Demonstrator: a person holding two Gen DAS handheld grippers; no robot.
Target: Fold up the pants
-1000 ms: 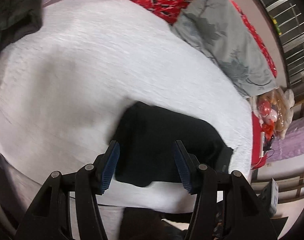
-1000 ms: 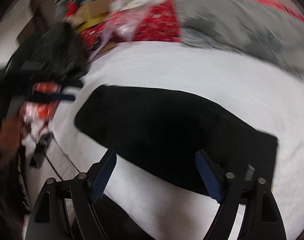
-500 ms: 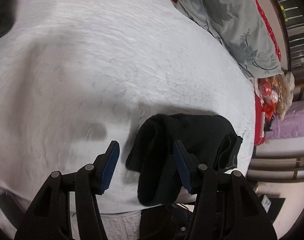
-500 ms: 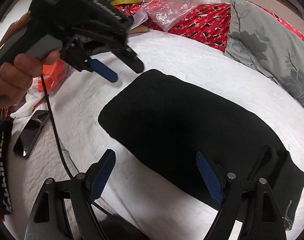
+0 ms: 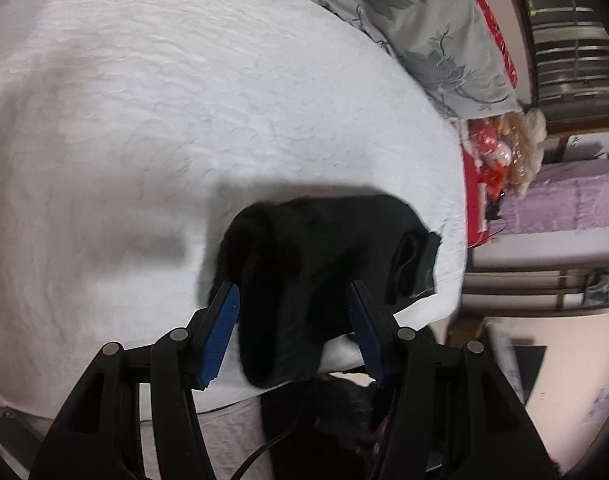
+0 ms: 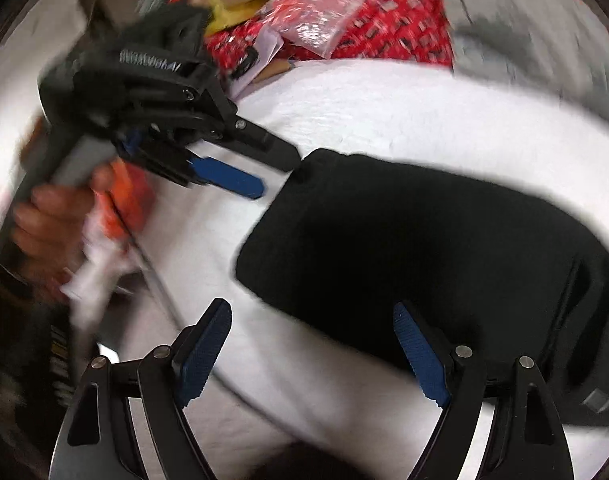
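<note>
the black pants (image 6: 416,252) lie folded in a compact bundle on the white bed (image 5: 184,100), near its edge, long axis running left to right. the left hand-held gripper (image 5: 292,312) is nearer, jaws wide apart straddling the bundle's left end and gripping nothing. the right hand-held gripper (image 6: 316,344) hovers wide open and empty just in front.

A: Bed (image 5: 184,100), white quilted cover. What lies past its far edge?
B: Grey floral pillow (image 5: 424,28) on red patterned sheet (image 6: 384,28). Beyond the pillow, a barred window (image 5: 564,52); below that, lilac bedding (image 5: 564,204) on a wooden frame.
</note>
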